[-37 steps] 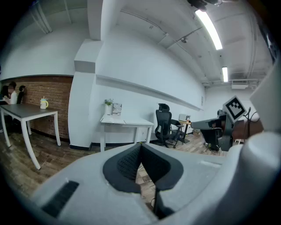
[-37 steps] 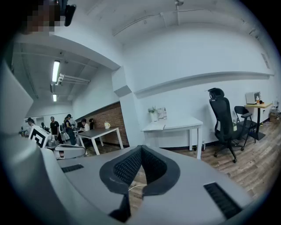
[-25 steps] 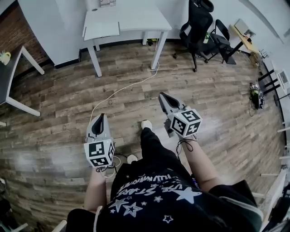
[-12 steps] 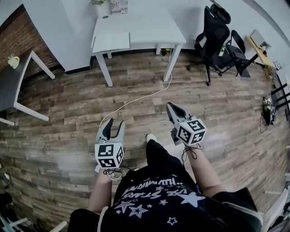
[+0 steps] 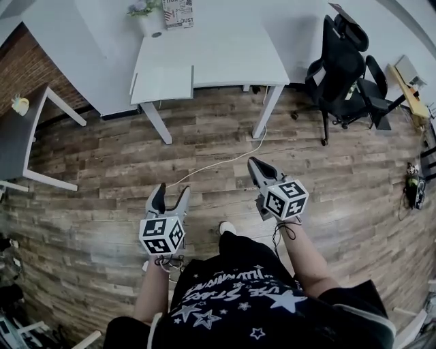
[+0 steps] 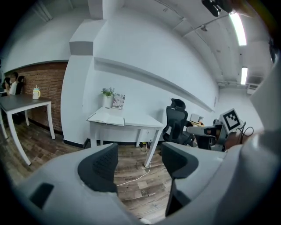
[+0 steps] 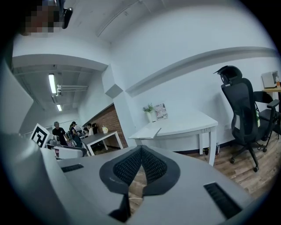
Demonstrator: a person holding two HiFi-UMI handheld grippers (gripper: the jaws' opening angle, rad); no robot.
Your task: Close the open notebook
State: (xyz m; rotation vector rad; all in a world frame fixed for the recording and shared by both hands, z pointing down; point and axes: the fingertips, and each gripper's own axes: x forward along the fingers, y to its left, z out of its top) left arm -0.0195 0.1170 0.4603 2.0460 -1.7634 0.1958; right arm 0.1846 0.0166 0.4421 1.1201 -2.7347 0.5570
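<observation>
Notebook [image 5: 162, 83] is lying open at the left front corner of the white counter [image 5: 231, 54], well ahead of me, so neither gripper is anywhere close to it.

My left gripper [image 5: 170, 191] hangs over the wood floor [image 5: 327, 177] with its jaws opening, already spread wide, and there's nothing between them but floorboards. My right gripper [image 5: 253, 163] is out over the floor too, jaws pressed together and pinching nothing.

At the back of the counter, by the wall, there's a potted plant [image 5: 146, 20] with a printed card [image 5: 178, 12] just beside it. A black office chair [image 5: 340, 68] stands off to the counter's right. A white cable [image 5: 225, 160] trails from the counter's right leg across the floor towards me. A grey table [image 5: 20, 136] sits over on the left.
</observation>
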